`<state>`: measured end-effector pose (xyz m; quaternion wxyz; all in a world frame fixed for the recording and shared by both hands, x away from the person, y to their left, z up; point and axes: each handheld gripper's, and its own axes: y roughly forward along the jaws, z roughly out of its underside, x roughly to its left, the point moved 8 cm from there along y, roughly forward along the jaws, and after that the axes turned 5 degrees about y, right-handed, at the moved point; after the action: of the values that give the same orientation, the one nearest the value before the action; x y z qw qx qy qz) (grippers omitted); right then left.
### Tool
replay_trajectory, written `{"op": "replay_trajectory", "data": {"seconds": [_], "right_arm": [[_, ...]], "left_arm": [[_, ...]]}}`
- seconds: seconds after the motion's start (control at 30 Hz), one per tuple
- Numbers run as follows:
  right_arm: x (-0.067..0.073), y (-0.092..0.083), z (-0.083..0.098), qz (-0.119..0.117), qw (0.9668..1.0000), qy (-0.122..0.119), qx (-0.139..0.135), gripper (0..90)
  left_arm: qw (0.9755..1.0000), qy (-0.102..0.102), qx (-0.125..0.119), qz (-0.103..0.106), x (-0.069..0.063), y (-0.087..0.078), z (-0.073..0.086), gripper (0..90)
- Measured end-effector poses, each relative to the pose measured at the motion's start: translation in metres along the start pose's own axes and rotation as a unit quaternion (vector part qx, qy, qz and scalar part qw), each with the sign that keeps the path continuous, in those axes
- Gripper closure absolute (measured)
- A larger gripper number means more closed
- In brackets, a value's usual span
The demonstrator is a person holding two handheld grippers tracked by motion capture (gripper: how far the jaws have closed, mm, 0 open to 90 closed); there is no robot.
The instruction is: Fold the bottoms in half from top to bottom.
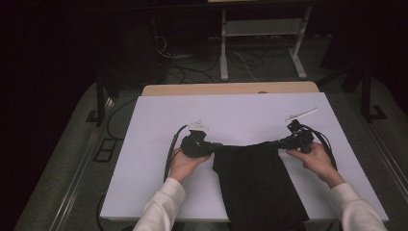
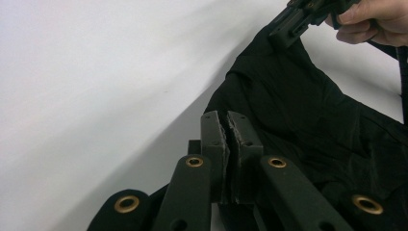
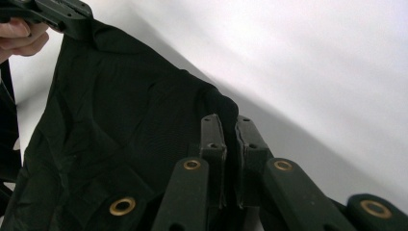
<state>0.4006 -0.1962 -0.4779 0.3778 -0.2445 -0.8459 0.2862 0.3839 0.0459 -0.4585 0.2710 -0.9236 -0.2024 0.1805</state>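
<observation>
With each jaw pair closed narrow on a top corner, the black garment [image 1: 257,185] hangs and lies between the two tools, its upper edge drawn roughly level from left to right across the white table [image 1: 154,144]. The left gripper [image 1: 211,147] pinches the left corner; the right gripper [image 1: 278,143] pinches the right corner. In the left gripper view, the left gripper [image 2: 227,126] shows its pads pressed together with dark cloth between them, and the black garment [image 2: 308,110] runs away toward the other tool at upper right. In the right gripper view, the right gripper [image 3: 226,130] is likewise clamped on a fold of the black garment [image 3: 110,110].

Governing relation: the long axis of the cloth runs from the held edge toward the near side of the table, at right angles to the line joining the two tools. The lower portion rests on the table surface and reaches past the near edge, slightly right of centre.

Both hands stand about equally far from the cloth's centre line, so neither arm has the advantage. Judged from this layout, any fold or lay-down must carry both corners together along the long axis, keeping the held edge taut and level; unequal travel would skew the cloth.

A small white object [image 1: 302,114] lies far right, well apart from the cloth.
</observation>
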Motion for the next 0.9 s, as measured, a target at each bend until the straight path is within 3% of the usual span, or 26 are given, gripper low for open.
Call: {"op": "replay_trajectory", "data": {"seconds": [0.33,0.9], "right_arm": [[0.003,0.020,-0.026,-0.008,0.9997,0.017,-0.018,83.0],[-0.003,0.034,-0.054,0.007,0.9981,0.047,-0.040,82.9]], "left_arm": [[0.9996,-0.012,0.002,-0.025,0.025,-0.013,-0.004,84.9],[0.9982,-0.015,-0.004,-0.058,0.073,-0.023,-0.024,84.9]]}}
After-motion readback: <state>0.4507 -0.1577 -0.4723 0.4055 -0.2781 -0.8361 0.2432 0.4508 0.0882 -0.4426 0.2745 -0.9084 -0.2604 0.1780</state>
